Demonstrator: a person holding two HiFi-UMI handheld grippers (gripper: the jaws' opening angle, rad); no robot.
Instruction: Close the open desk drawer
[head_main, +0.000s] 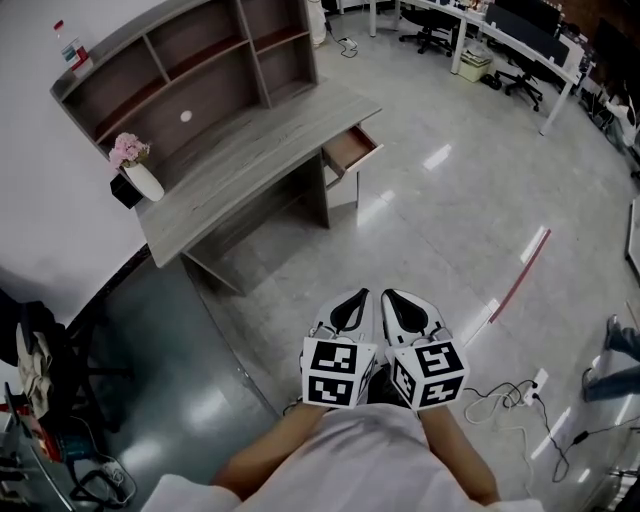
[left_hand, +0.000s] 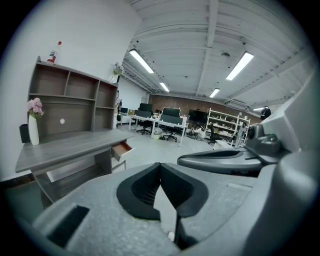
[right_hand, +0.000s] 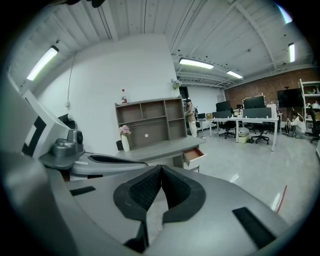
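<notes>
Head view: glossy grey floor (head_main: 450, 200), wooden desk (head_main: 250, 160) against a white wall.
Drawer (head_main: 350, 148): open at the desk's far end, well apart from both grippers.
Left gripper (head_main: 352, 296): jaws pressed together, empty, pointing towards the desk.
Right gripper (head_main: 398, 298): just beside it, jaws likewise together.

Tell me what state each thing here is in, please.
Drawer: open, pulled out of the desk.
Vase: upright on the desk, holding flowers.
Bottle: upright atop the shelf.
Left gripper: shut, empty.
Right gripper: shut, empty.
</notes>
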